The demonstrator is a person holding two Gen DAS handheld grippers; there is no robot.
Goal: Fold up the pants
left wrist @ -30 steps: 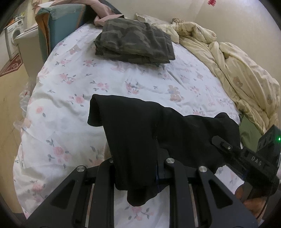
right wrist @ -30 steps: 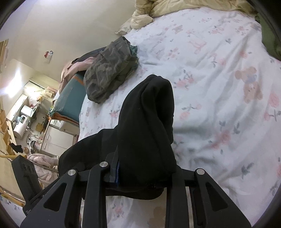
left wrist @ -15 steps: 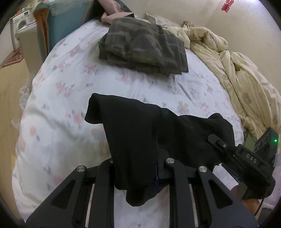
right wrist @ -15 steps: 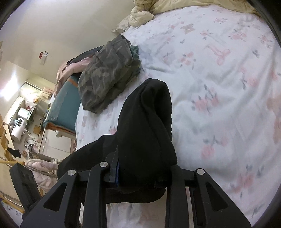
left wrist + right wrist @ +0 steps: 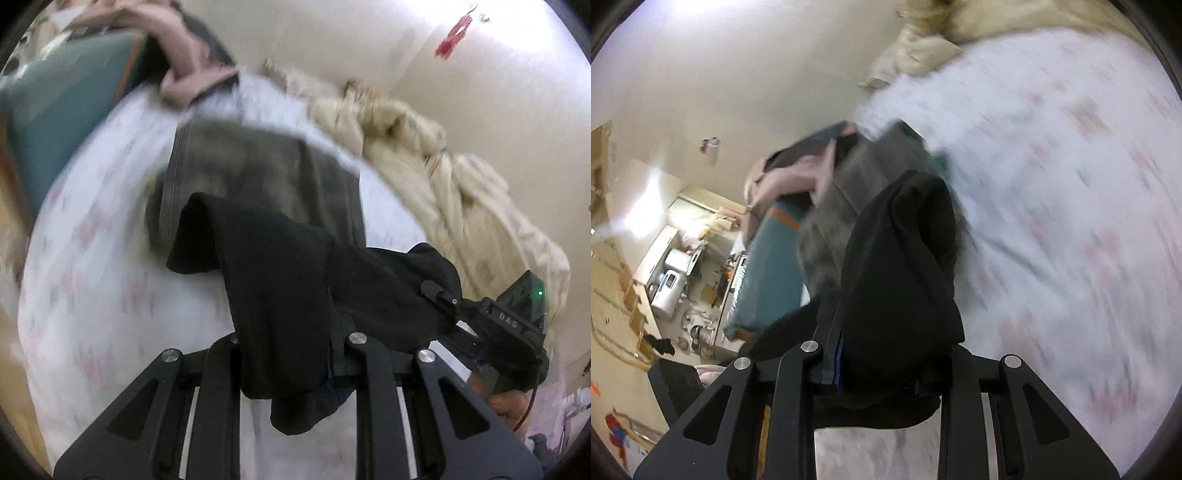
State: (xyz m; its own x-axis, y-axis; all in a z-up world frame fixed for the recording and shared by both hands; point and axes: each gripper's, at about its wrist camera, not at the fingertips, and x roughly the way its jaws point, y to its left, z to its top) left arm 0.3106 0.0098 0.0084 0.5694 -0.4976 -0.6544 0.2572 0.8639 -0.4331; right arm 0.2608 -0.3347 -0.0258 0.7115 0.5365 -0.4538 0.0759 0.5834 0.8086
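Folded black pants (image 5: 280, 280) hang between both grippers above the flowered bed sheet (image 5: 103, 295). My left gripper (image 5: 291, 365) is shut on one end of them. My right gripper (image 5: 886, 373) is shut on the other end (image 5: 901, 266); its body also shows at the right of the left wrist view (image 5: 513, 328). The far edge of the black pants hangs over a folded camouflage pair (image 5: 258, 166) lying on the bed. Both views are blurred by motion.
A cream quilt (image 5: 443, 177) is bunched along the bed's far right side. A teal box (image 5: 55, 118) with pink clothing (image 5: 184, 74) on it stands past the bed's left edge. The wall (image 5: 369, 44) is close behind.
Both grippers have carried the black pants forward across the bed toward the camouflage pair, which now lies just under the pants' far edge. The grip has not changed.
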